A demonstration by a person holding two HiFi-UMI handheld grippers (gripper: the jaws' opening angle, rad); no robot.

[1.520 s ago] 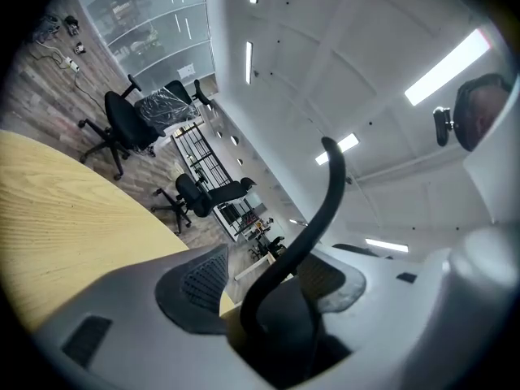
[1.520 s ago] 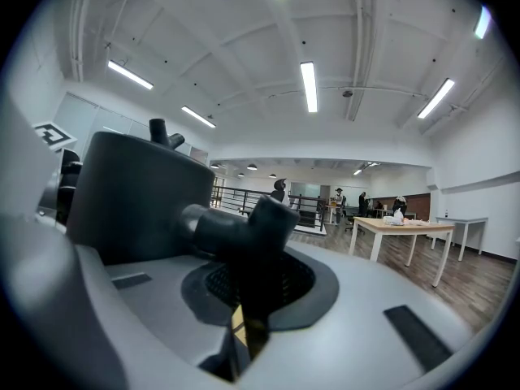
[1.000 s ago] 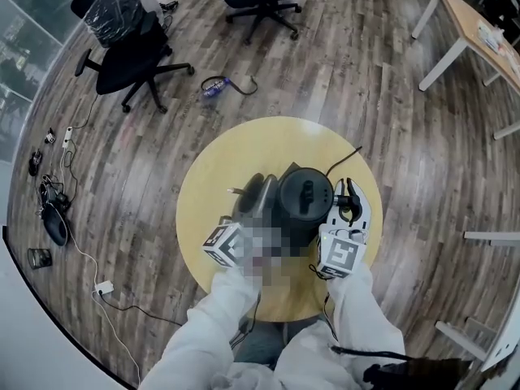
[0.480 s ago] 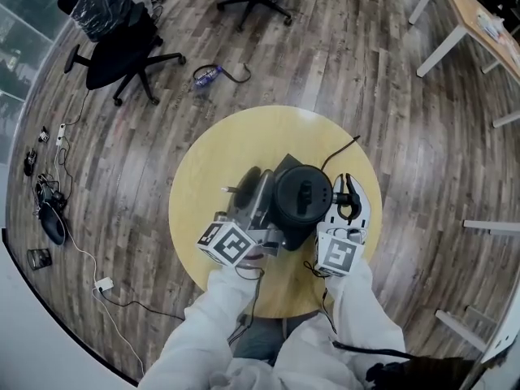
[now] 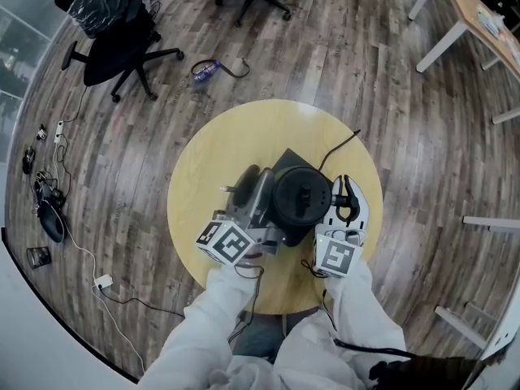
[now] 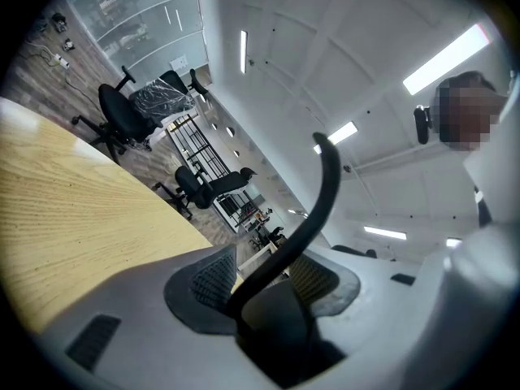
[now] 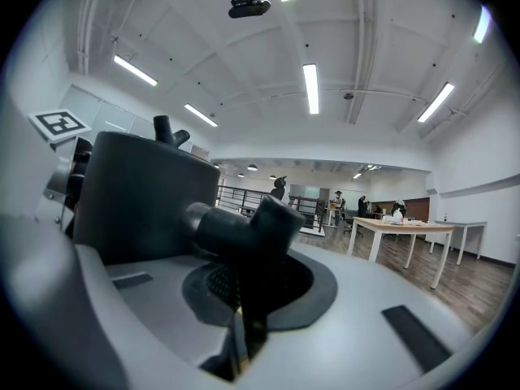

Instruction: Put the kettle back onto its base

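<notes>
a: where's the kettle?

b: the black kettle [image 5: 299, 200] stands near the middle of the round yellow table [image 5: 215, 157], seen from above with its lid up. the edge of a black base [image 5: 282, 162] pokes out behind it. a thin power cord [image 5: 341, 149] runs off toward the table's far right edge. i can't tell whether the kettle sits fully on the base.

a: and the right gripper?

b: the right gripper [image 5: 349, 188] is level, just right of the kettle, with its jaws closed on the kettle's black handle [image 5: 348, 201]. in the right gripper view the handle fills the gap between the pads, and the kettle's body looms at the left.

a: the left one?

b: the left gripper [image 5: 250, 187] is just beside the kettle's left side, rolled over so that the table shows at the left of its own view. its jaws stand partly apart. a thin black curved strand [image 6: 325, 193] rises out of the gap beside one pad, and the pads don't close on it. i can't tell what the strand is.

a: what's around?

b: white sleeves [image 5: 219, 331] reach in from the bottom. on the wood floor [image 5: 366, 63] a black office chair [image 5: 114, 51] stands far left, and there's a pale desk [image 5: 471, 19] at top right.
</notes>
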